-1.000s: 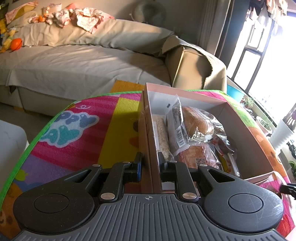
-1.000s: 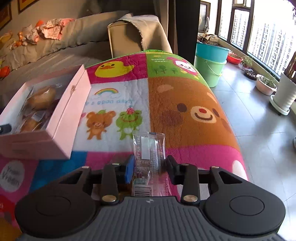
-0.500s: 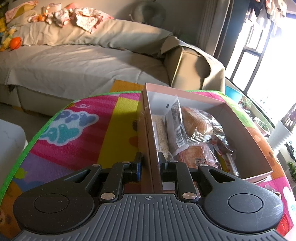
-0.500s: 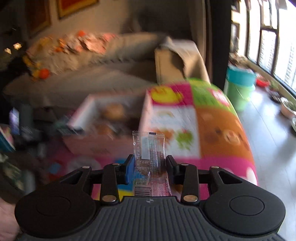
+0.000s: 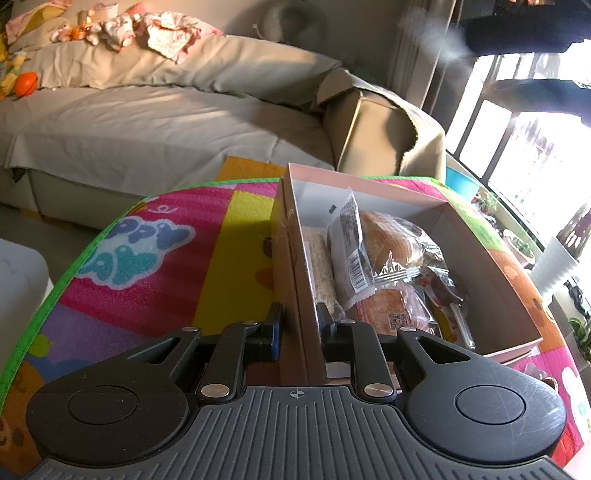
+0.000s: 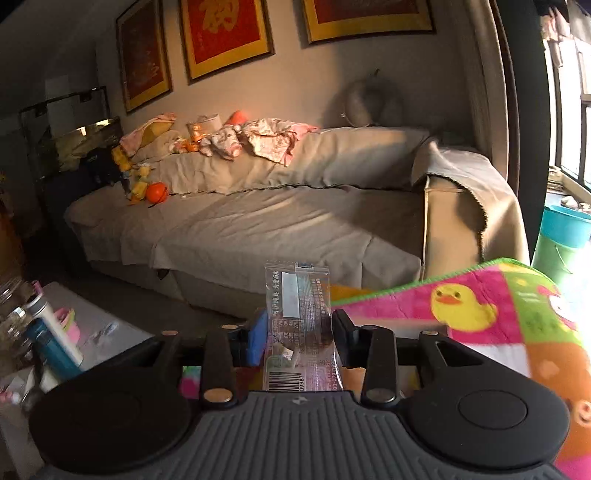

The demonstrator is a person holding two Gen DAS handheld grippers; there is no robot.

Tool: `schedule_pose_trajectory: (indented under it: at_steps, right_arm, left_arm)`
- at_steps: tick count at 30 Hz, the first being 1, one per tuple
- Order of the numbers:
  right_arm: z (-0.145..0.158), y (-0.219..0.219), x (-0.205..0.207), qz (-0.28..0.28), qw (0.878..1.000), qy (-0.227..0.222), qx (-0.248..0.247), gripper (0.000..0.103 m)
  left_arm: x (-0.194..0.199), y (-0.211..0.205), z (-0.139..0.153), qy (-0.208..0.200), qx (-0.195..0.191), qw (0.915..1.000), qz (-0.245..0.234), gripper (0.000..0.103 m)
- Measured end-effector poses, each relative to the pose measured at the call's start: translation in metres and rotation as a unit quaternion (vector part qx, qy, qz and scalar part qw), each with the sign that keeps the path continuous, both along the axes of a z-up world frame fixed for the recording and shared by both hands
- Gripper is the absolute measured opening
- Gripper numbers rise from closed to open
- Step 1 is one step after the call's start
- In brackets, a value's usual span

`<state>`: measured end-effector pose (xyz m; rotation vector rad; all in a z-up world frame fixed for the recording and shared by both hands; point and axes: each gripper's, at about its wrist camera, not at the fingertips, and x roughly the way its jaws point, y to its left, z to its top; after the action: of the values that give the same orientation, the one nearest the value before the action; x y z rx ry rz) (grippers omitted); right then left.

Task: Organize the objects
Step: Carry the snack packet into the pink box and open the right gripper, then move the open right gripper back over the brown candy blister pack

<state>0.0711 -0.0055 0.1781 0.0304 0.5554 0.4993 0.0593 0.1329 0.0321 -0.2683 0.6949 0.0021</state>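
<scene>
A pink cardboard box [image 5: 491, 280] lies on the colourful play mat [image 5: 147, 266], with several wrapped snacks and a bread packet [image 5: 391, 240] inside it. My left gripper [image 5: 299, 317] is shut on the box's left wall, one finger outside and one inside. My right gripper [image 6: 298, 328] is raised above the mat's [image 6: 498, 314] edge and faces the sofa. A clear snack packet [image 6: 297, 295] with a barcode stands upright between its fingers. The jaws are opening, but the pads still touch the packet's sides. A dark blurred shape [image 5: 535, 33] crosses the top right of the left wrist view.
A beige covered sofa [image 6: 277, 221] with clothes and toys fills the background. A low white table [image 6: 92, 325] with bottles stands at the left. A green and blue bucket [image 6: 561, 240] and a white plant pot [image 5: 557, 266] stand by the window.
My right gripper has risen and swung left with the packet, from low over the mat to facing the sofa. The left gripper and the box have not moved.
</scene>
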Motion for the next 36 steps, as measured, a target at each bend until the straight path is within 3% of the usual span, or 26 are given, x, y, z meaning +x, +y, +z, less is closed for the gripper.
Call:
schedule_pose_trajectory:
  at_steps: [5, 10, 15, 20, 22, 30, 36]
  right_arm:
    - [-0.024, 0.005, 0.022, -0.017, 0.999, 0.043, 0.006, 0.045]
    - [-0.033, -0.033, 0.001, -0.052, 0.998, 0.006, -0.029, 0.063]
    - [-0.046, -0.086, -0.023, -0.082, 0.994, 0.001, -0.066, 0.077]
    - [-0.075, -0.139, -0.050, -0.113, 0.988, 0.027, -0.107, 0.091]
    - [-0.089, -0.159, -0.057, -0.124, 0.985, 0.047, -0.108, 0.102]
    - [-0.138, -0.199, -0.071, -0.135, 0.978, 0.114, -0.107, 0.103]
    - [-0.161, -0.192, -0.078, -0.116, 0.980, 0.150, -0.054, 0.103]
  left_arm:
    - [0.001, 0.001, -0.001, -0.004, -0.004, 1.0000, -0.004, 0.022]
    - [0.000, 0.003, -0.002, -0.007, -0.006, 1.0000, -0.004, 0.022]
    - [0.000, 0.004, -0.003, -0.007, -0.007, 0.9999, -0.005, 0.022]
    - [0.000, 0.004, -0.003, -0.007, -0.008, 0.9999, -0.003, 0.022]
    - [0.000, 0.003, -0.003, -0.005, -0.007, 1.0000, -0.001, 0.022]
    - [0.000, -0.002, -0.002, -0.001, 0.005, 0.9999, 0.011, 0.020]
    - [0.000, -0.005, -0.001, 0.003, 0.011, 0.9999, 0.013, 0.019]
